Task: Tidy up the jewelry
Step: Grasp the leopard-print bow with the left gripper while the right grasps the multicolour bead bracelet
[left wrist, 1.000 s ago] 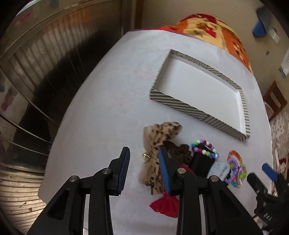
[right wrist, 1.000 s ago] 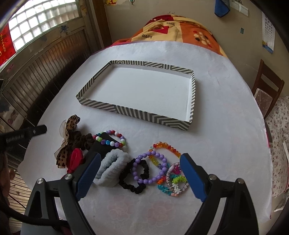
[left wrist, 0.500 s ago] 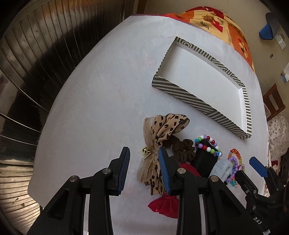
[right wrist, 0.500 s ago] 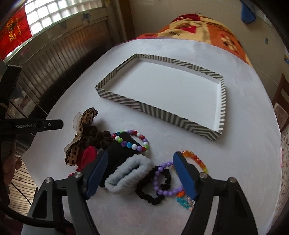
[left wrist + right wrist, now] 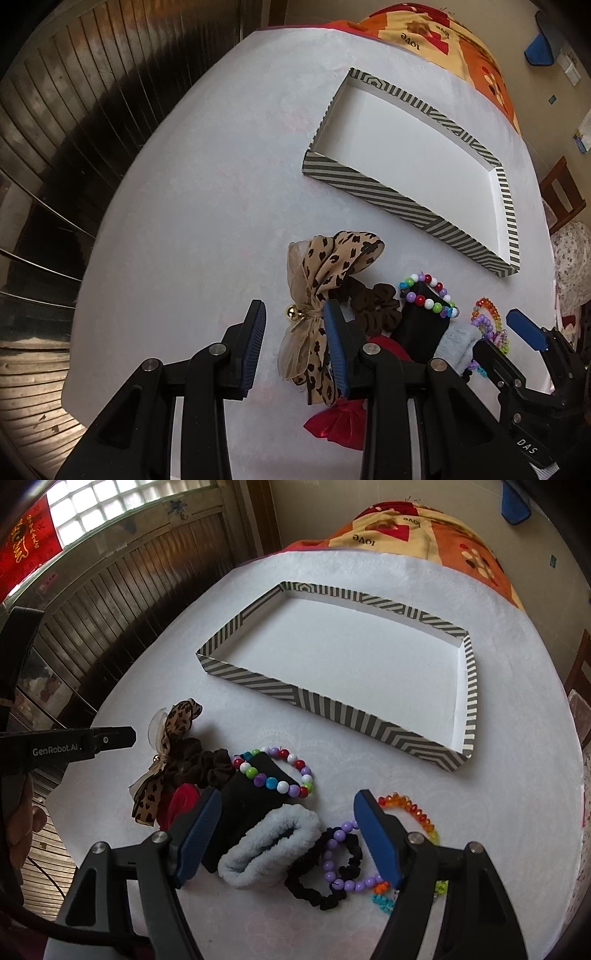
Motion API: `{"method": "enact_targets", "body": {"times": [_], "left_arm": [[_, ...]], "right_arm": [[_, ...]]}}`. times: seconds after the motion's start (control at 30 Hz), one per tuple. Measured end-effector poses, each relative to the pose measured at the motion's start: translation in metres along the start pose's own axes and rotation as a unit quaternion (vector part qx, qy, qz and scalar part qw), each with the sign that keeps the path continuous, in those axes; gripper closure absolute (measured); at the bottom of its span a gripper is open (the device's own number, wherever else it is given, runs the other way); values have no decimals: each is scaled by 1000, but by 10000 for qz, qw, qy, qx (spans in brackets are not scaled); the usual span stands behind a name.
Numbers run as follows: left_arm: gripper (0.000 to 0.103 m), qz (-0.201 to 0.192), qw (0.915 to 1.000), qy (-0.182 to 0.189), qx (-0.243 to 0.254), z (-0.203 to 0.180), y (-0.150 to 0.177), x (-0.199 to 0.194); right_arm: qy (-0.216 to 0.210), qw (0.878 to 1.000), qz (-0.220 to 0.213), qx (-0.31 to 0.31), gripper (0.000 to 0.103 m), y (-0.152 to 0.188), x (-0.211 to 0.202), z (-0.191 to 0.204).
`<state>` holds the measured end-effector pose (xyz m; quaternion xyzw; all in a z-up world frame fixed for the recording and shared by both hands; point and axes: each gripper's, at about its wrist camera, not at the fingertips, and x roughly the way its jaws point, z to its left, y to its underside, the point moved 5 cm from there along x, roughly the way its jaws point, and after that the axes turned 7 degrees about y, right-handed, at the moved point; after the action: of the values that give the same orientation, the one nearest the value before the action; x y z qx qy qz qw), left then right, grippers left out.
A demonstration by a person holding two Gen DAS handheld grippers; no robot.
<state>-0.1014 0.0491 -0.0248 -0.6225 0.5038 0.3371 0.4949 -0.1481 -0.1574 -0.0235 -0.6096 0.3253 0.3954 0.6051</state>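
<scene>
Nearest the right wrist camera, the right claw (image 5: 286, 834) hangs with its blue pads spread wide, straddling a pale fluffy scrunchie (image 5: 267, 843) and a black scrunchie (image 5: 325, 871) without pinching either. A purple bead bracelet (image 5: 341, 860) lies across the black scrunchie, and an orange bead bracelet (image 5: 410, 810) sits just right of the right pad. To the left, the left claw (image 5: 295, 349) is partly spread, holding nothing, its gap over the knot of a leopard-print bow (image 5: 325, 273) with a small gold bell (image 5: 292, 313). Beside the bow lie a brown scrunchie (image 5: 373, 304), a red fabric piece (image 5: 338, 424) and a multicolour bead bracelet (image 5: 275, 771) on a black band (image 5: 240, 805). Farther off on the white counter (image 5: 369, 771) stands a shallow striped tray (image 5: 317, 698), its white floor bare. Beyond the counter's far edge lies an orange patterned blanket (image 5: 417, 528).
</scene>
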Motion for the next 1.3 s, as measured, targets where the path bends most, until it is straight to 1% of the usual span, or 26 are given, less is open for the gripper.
{"method": "enact_targets", "body": {"times": [0.03, 0.1, 0.17, 0.27, 0.4, 0.57, 0.6, 0.67, 0.7, 0.8, 0.87, 0.93, 0.97, 1.03, 1.07, 1.1, 1.17, 1.3], "left_arm": [[79, 24, 10000, 95, -13, -1, 0, 1], [79, 122, 9989, 449, -84, -1, 0, 4], [79, 174, 9980, 607, -83, -1, 0, 7], [79, 366, 9970, 687, -17, -1, -1, 16], [79, 582, 9948, 820, -180, 3, 1, 29], [79, 654, 9946, 795, -157, 2, -1, 41], [79, 679, 9946, 775, -157, 3, -2, 43], [79, 749, 9941, 772, -134, 1, -2, 49], [79, 704, 9949, 725, -67, 0, -4, 49], [79, 837, 9950, 528, 129, -2, -6, 56], [79, 901, 9947, 448, 199, -2, -6, 61], [79, 914, 9946, 448, 194, 0, -5, 64], [79, 872, 9949, 471, 184, 0, -6, 63], [81, 832, 9952, 461, 239, -1, -8, 64], [86, 788, 9955, 447, 288, -1, -9, 63], [95, 746, 9957, 439, 324, -1, -9, 61], [95, 619, 9966, 359, 396, -3, -10, 56], [95, 425, 9972, 463, 415, -5, -18, 42]], "right_arm": [[-10, 10000, 5, -13, 25, 0, 1, 0], [-40, 10000, 14, -49, 25, -1, 3, 2], [-72, 9999, 38, -134, 25, -1, 7, 5], [-67, 9995, 75, -288, 25, -2, 12, 9], [-88, 9987, 93, -497, 25, -6, 22, 16], [-157, 9977, 233, -617, 25, -10, 38, 18], [-157, 9976, 252, -627, 27, -10, 41, 18], [-244, 9971, 332, -638, 35, -11, 47, 18], [-289, 9970, 356, -626, 42, -11, 48, 18], [-406, 9964, 471, -574, 52, -10, 57, 16], [-536, 9959, 511, -510, 62, -9, 60, 16], [-663, 9955, 514, -447, 78, -9, 62, 15], [-699, 9955, 493, -412, 80, -9, 62, 14], [-786, 9953, 441, -347, 88, -11, 61, 12], [-810, 9954, 419, -290, 89, -12, 61, 10], [-837, 9954, 400, -217, 90, -13, 60, 7], [-903, 9952, 360, -107, 93, -15, 57, 3], [-1003, 9948, 176, 18, 93, -23, 43, -5]]}}
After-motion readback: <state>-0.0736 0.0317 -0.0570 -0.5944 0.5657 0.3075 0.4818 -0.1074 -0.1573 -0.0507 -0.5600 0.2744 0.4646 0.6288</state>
